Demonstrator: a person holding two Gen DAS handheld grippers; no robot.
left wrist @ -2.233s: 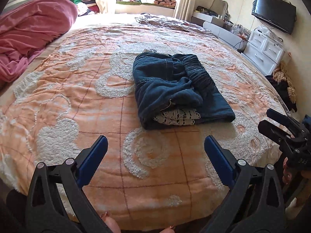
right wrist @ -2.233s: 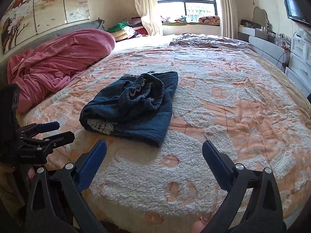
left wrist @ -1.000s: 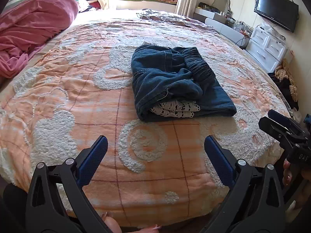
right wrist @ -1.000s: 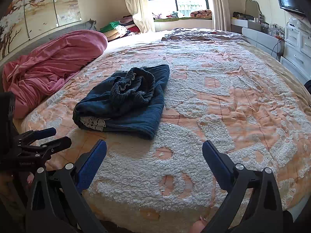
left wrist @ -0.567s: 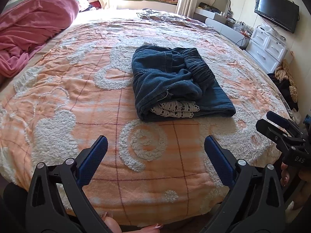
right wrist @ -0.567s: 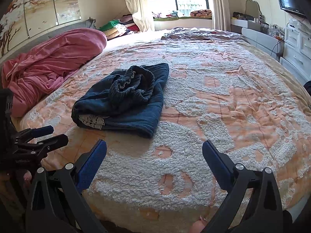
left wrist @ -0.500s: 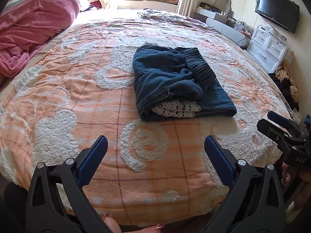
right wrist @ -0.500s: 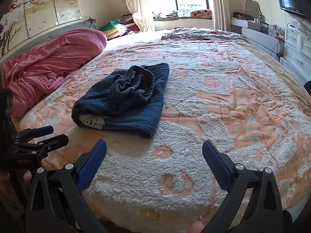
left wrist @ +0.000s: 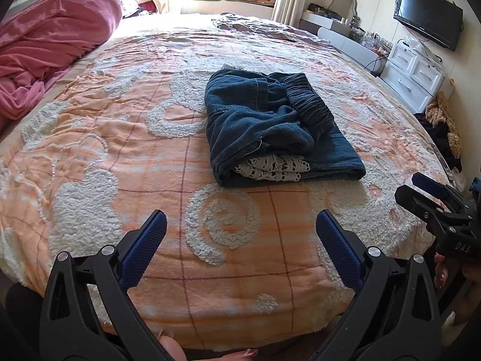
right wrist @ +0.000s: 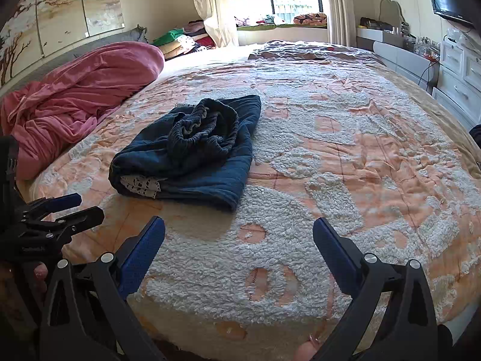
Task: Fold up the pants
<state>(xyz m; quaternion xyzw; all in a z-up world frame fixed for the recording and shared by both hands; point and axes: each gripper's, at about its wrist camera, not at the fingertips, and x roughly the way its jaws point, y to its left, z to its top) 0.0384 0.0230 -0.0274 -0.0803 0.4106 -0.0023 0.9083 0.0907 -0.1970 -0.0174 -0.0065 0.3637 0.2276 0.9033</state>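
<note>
Dark blue pants [left wrist: 270, 129] lie folded in a compact bundle on the bed, with white lace trim showing at the near end and the elastic waistband bunched on top. They also show in the right wrist view [right wrist: 192, 150]. My left gripper [left wrist: 240, 234] is open and empty, held back near the bed's front edge. My right gripper [right wrist: 239, 240] is open and empty, also short of the pants. Each gripper shows at the edge of the other's view: the right one [left wrist: 433, 198] and the left one [right wrist: 63, 210].
The bed has an orange and white textured bedspread [left wrist: 120, 156]. A pink blanket [right wrist: 75, 96] is heaped at the left. White drawers [left wrist: 415, 69] and a wall TV [left wrist: 430, 27] stand to the right. Clothes are piled by the window [right wrist: 270, 18].
Both grippers have stayed open and shifted only slightly in view. The pants have not moved.
</note>
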